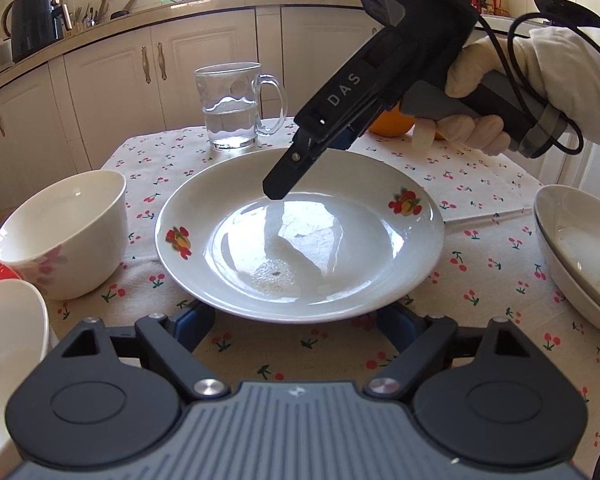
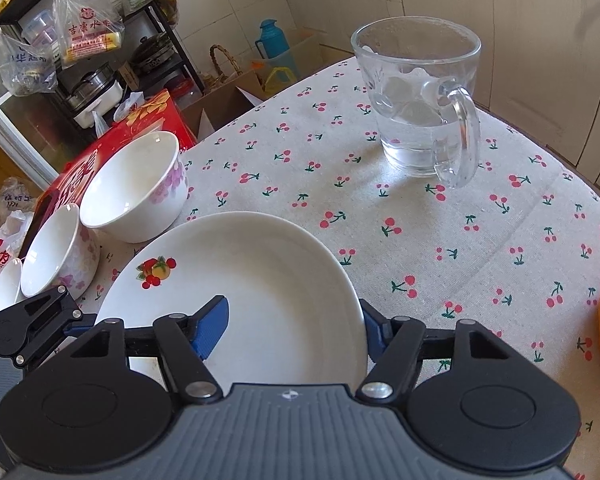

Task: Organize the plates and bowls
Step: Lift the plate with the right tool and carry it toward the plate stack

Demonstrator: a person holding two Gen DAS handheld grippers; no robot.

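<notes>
A white plate with fruit decals (image 1: 300,236) lies on the cherry-print tablecloth; it also shows in the right wrist view (image 2: 252,280). My left gripper (image 1: 300,320) is open, its blue fingers under the plate's near rim on both sides. My right gripper (image 2: 294,328) is open; one finger is over the plate's inside and the other outside its far rim, seen from the side in the left wrist view (image 1: 288,176). A white floral bowl (image 1: 64,236) stands left of the plate. A smaller floral bowl (image 2: 56,252) stands beside it. Stacked fruit-decal plates (image 1: 580,256) sit at the right.
A glass mug with water (image 1: 232,106) stands behind the plate. An orange (image 1: 392,122) lies at the back right. A red box (image 2: 112,148) lies by the bowls at the table's left edge. Another white dish (image 1: 4,360) sits at the near left.
</notes>
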